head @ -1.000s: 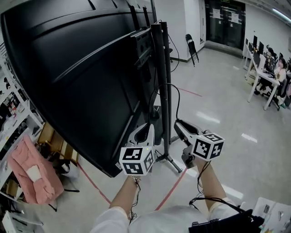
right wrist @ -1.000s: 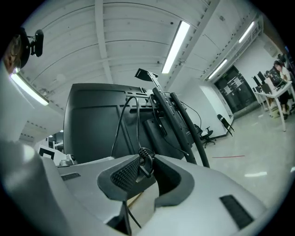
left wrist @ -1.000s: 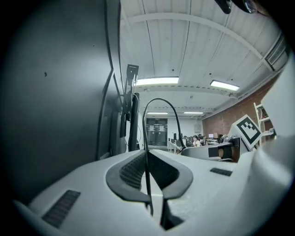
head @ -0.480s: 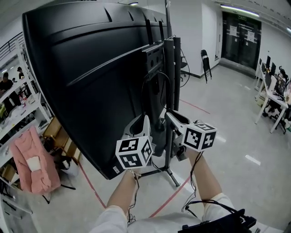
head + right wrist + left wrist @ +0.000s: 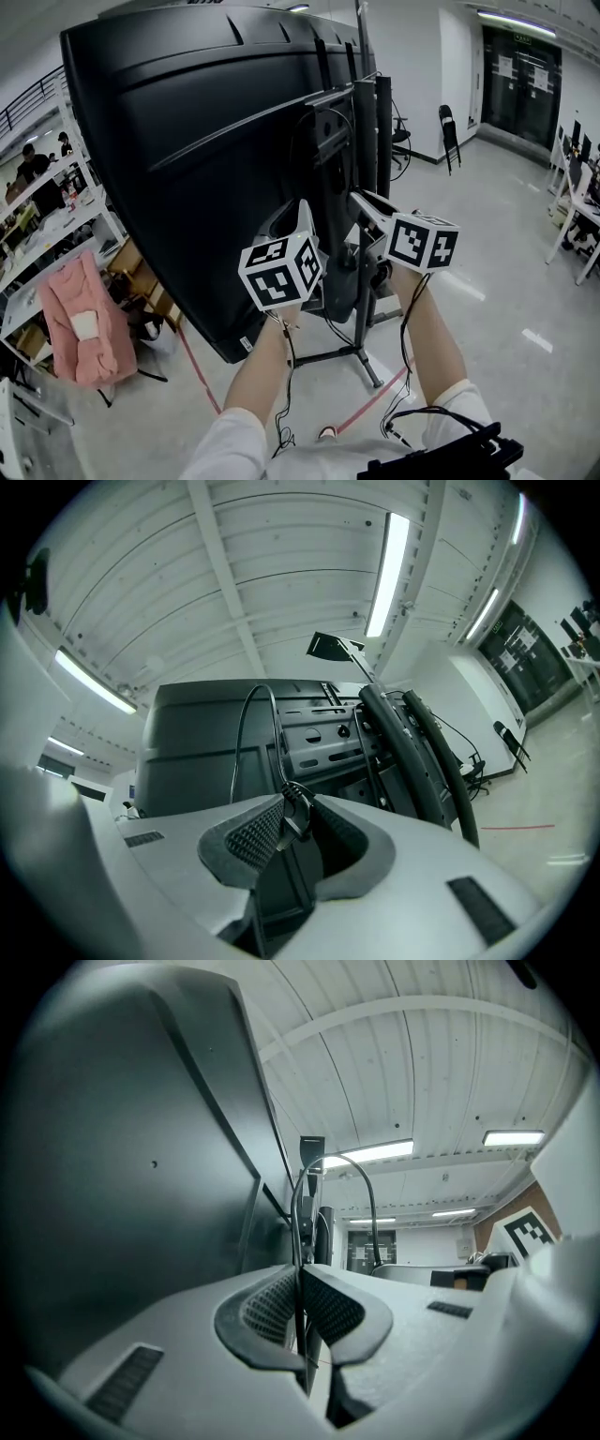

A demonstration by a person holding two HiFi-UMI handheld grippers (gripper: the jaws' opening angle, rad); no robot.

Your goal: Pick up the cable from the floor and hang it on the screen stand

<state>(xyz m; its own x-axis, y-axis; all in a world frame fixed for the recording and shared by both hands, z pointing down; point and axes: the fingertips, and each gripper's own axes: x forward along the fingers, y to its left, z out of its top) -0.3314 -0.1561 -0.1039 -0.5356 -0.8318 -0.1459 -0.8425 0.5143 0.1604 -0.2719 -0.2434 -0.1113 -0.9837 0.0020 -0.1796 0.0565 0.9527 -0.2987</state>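
— While our left gripper [image 5: 300, 1290] pinches the cable [image 5: 364, 1177] between near-closed jaws, our right gripper [image 5: 292, 829] holds its plug [image 5: 294, 803] in wider ones.
— The loop arches between them (nothing hooked yet). If we snag the stand [image 5: 419, 742] or the screen [image 5: 187, 150], it may slip out.

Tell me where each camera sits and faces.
Head view: on the head, looking down at screen and stand; forearms, left gripper, right gripper show.
Left gripper view: on that gripper, facing up along the screen; jaws pinch the cable.
Right gripper view: facing screen and stand; jaws hold the cable's plug.
Shared: gripper views both show the cable.
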